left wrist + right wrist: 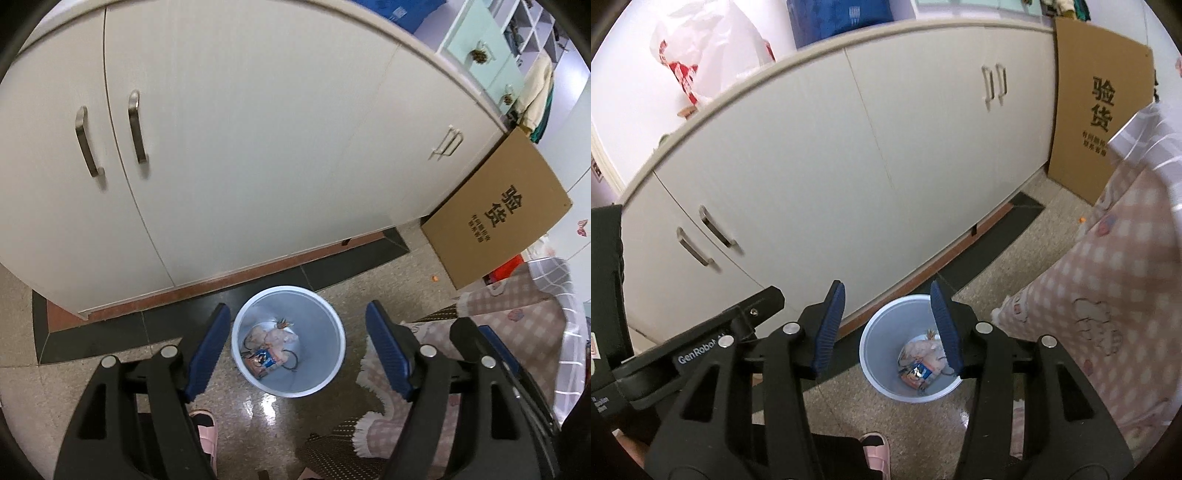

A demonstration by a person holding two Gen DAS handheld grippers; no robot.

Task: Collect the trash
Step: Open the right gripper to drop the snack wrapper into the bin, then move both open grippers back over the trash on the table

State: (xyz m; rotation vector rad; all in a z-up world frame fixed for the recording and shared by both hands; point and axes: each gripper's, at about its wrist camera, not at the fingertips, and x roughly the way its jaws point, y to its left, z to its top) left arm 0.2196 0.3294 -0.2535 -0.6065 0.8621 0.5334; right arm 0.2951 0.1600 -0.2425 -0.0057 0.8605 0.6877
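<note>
both grippers' fingers (207, 350) gape empty above the bin (332, 332) holding trash (273, 347).

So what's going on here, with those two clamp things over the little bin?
A person is collecting trash with a two-finger gripper in each hand. Both the left gripper and the right gripper hang above a small white bin on the floor in front of a cabinet. Both have their jaws apart with nothing between them. Crumpled tissue and a snack wrapper already lie at the bottom of the bin. A pink slipper shows below.
</note>
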